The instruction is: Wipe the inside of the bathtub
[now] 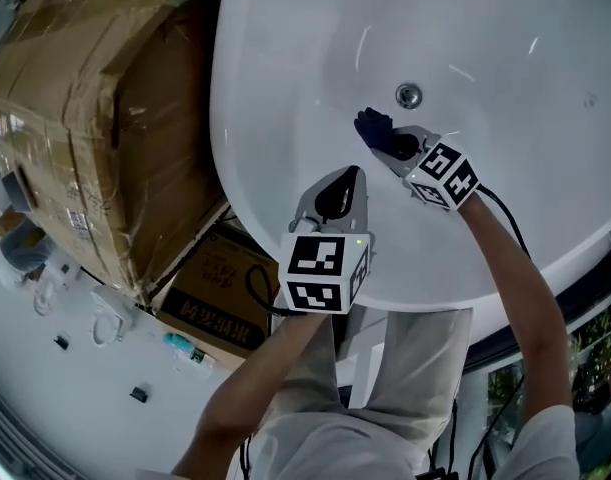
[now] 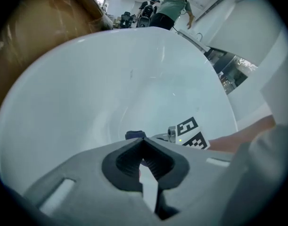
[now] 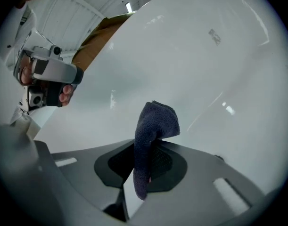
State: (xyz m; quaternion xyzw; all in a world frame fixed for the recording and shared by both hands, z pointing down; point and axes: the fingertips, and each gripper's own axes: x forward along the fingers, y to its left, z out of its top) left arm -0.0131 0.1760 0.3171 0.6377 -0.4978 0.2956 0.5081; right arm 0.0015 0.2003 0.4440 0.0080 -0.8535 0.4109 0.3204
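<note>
Clamping the cloth [image 3: 155, 126] in our right gripper [image 3: 144, 168] near the drain [image 1: 408, 95] inside the bathtub [image 1: 285, 68], with the left gripper [image 2: 146, 166] closed and empty above the rim, we judge the wiping under way, its extent unreadable.

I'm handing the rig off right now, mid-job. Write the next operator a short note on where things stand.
Right gripper: shut on the dark cloth, inside the bathtub beside the drain.
Left gripper: shut, empty, over the tub's near edge.
Done: cannot tell; no wipe marks show.
Left: wipe the floor and walls, probably all of it.
</note>
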